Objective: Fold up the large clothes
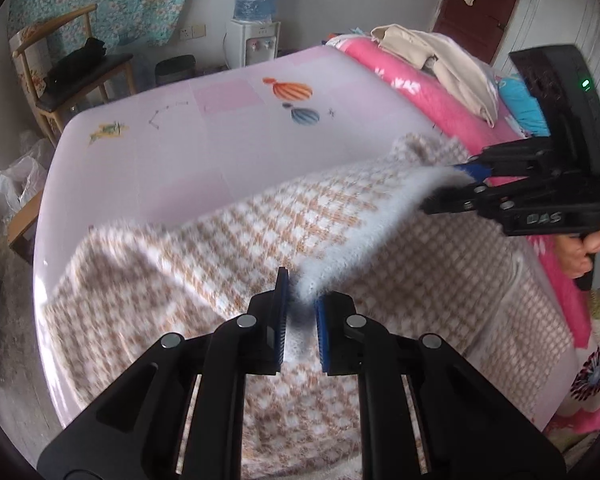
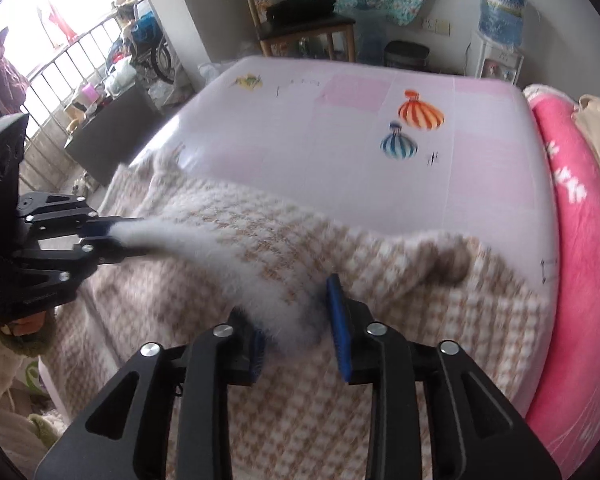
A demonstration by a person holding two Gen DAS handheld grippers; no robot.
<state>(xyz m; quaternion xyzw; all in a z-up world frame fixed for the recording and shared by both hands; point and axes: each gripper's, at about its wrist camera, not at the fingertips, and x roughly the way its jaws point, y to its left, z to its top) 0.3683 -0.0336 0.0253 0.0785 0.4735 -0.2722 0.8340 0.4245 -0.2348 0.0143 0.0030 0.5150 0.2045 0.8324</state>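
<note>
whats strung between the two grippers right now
A white fuzzy edge of the checked garment, stretched taut from the left gripper to the right gripper. Both wrist views show it, lifted above the pink bed sheet.

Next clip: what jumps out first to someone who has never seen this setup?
A fuzzy tan-and-white checked garment is lifted off the pink bed sheet by its white edge, stretched between the left gripper and right gripper, both clamped on it. Beyond it, striped hot-air balloon prints mark the sheet, and a pink blanket lies along the bed's right side.
</note>
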